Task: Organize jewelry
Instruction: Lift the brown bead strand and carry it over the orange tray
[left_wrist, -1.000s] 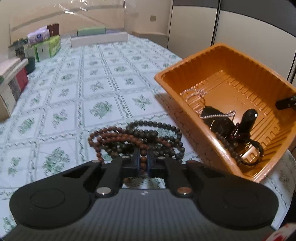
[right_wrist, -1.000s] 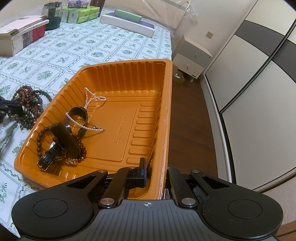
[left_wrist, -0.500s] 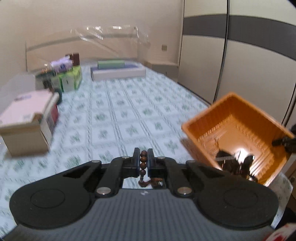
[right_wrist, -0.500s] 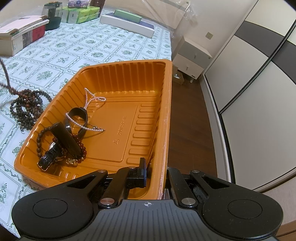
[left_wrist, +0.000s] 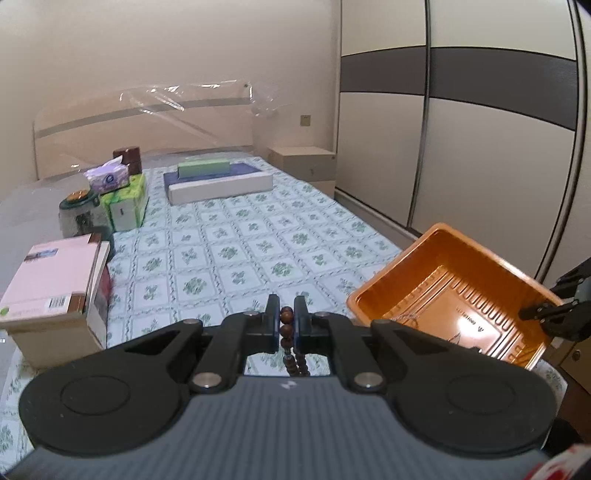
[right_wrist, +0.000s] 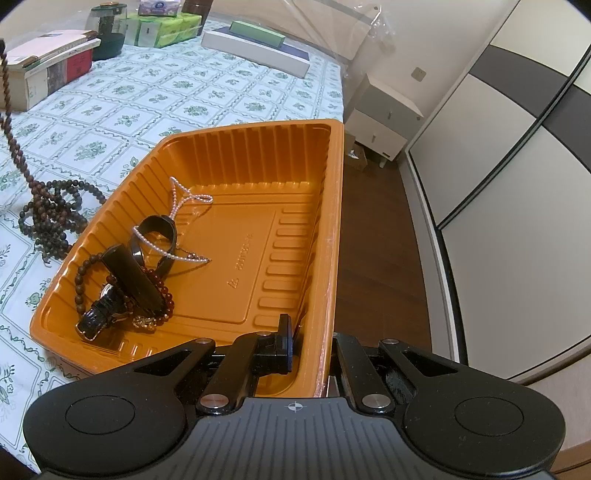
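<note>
My left gripper (left_wrist: 287, 325) is shut on a strand of brown wooden beads (left_wrist: 286, 319), held high above the flowered cloth. In the right wrist view that bead strand (right_wrist: 16, 147) runs up from a pile of dark beads (right_wrist: 48, 214) lying on the cloth beside the orange tray (right_wrist: 334, 221). My right gripper (right_wrist: 312, 338) is shut on the tray's near right wall, one finger inside and one outside. The tray (left_wrist: 454, 236) holds a pearl necklace (right_wrist: 184, 195), a black bangle (right_wrist: 159, 236), a black watch (right_wrist: 107, 312) and bead bracelets (right_wrist: 79, 284).
A stack of books (left_wrist: 55, 295) lies at the left, with a jar (left_wrist: 79, 214) and tissue packs (left_wrist: 125, 203) behind it. Flat boxes (left_wrist: 221, 184) lie at the far end. The tray overhangs the right edge above a wooden floor (right_wrist: 376, 240), near a nightstand (right_wrist: 384, 122).
My left gripper has risen with the bead strand, pulling it up out of the pile; the view now looks across the room. The right gripper and the tray have not moved.
</note>
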